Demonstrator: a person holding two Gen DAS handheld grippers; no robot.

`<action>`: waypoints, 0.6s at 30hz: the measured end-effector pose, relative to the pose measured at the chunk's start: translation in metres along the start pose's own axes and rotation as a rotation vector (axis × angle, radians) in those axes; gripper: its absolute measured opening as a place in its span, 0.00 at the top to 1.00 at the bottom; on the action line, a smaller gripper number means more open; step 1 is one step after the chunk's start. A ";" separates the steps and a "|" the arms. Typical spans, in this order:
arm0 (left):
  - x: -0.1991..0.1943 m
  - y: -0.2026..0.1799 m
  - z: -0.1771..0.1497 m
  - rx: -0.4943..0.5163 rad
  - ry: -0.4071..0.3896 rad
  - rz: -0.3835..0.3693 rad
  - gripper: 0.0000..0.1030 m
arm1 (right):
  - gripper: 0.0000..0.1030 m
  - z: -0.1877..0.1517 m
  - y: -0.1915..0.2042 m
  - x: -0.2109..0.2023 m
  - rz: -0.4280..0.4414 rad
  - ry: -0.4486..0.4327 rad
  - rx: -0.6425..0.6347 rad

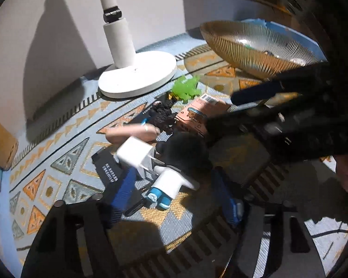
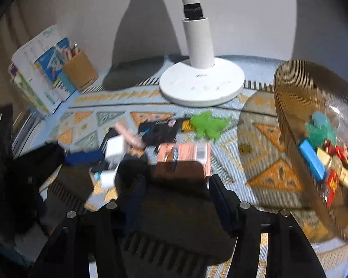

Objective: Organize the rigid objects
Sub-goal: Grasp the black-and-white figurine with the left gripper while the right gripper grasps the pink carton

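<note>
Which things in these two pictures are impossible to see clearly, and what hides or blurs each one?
- Left wrist view: the right tongs cross the pink box, hiding its right part.
- Left wrist view: a dark round object is too blurred to identify.
- Right wrist view: motion blur smears the white charger.
- Right wrist view: the bowl is cut off by the right edge.
- Both views: the lamp top is out of frame.
</note>
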State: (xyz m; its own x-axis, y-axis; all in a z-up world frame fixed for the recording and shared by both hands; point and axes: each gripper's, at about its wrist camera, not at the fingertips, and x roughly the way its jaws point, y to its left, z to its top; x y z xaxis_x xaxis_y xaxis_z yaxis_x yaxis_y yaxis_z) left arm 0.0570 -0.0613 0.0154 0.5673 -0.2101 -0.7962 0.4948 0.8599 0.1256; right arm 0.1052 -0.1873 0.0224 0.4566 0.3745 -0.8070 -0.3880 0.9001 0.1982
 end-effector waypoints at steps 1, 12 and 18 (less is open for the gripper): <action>0.002 -0.001 0.000 -0.001 0.005 0.001 0.38 | 0.46 0.002 0.000 0.003 -0.007 0.000 0.000; -0.015 0.029 -0.023 -0.216 -0.018 -0.080 0.80 | 0.46 -0.023 0.016 0.005 0.268 0.154 -0.020; -0.014 0.028 -0.028 -0.229 -0.009 -0.095 0.75 | 0.46 -0.030 0.035 -0.006 -0.027 0.075 -0.213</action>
State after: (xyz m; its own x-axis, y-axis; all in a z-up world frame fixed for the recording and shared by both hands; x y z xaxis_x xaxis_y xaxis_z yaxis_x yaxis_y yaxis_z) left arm 0.0449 -0.0209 0.0133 0.5316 -0.2987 -0.7926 0.3850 0.9187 -0.0880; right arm 0.0643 -0.1646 0.0175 0.4109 0.3261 -0.8513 -0.5403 0.8393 0.0607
